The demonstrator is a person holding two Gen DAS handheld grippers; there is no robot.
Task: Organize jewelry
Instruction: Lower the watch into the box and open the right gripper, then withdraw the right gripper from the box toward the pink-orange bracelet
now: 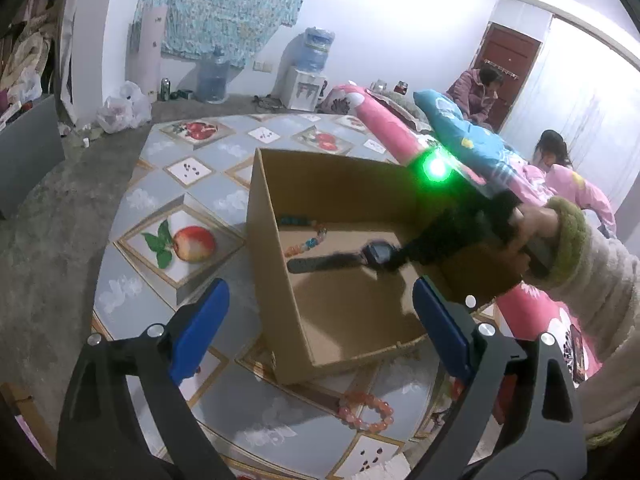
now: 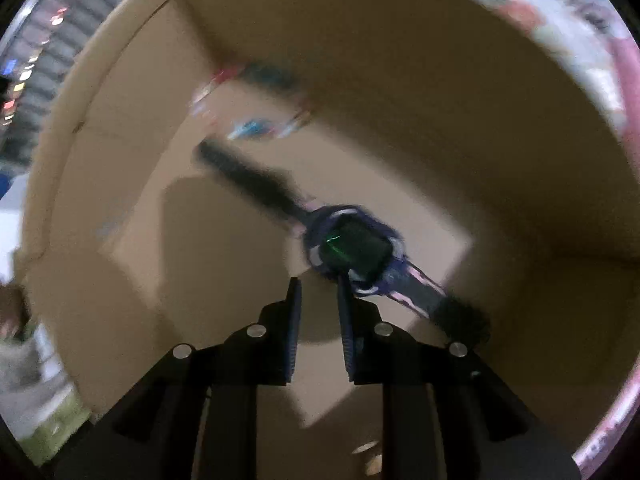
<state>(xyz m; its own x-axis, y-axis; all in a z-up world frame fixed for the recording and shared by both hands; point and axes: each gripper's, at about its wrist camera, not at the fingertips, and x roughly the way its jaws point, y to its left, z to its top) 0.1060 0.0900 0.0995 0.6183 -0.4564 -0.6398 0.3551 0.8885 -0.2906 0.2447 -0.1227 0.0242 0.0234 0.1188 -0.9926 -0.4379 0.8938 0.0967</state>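
Note:
An open cardboard box [image 1: 276, 280] stands on the patterned table. My right gripper [image 1: 394, 260] reaches into it from the right, next to a black wristwatch [image 1: 360, 258] with its strap stretched left. In the right wrist view the jaws [image 2: 318, 284] stand slightly apart with the watch [image 2: 352, 246] just past the tips; the right fingertip [image 2: 343, 284] touches it. A multicoloured bead bracelet [image 1: 310, 236] lies at the box's far corner and shows blurred in the right wrist view [image 2: 256, 128]. My left gripper [image 1: 320, 300] is open and empty, near the box. A pink bead bracelet [image 1: 366, 410] lies on the table in front.
The table [image 1: 168, 216] has a fruit-print cloth. Pink and blue bedding [image 1: 460, 128] lies to the right. Two people sit beyond it. Water bottles and bags stand on the floor at the back.

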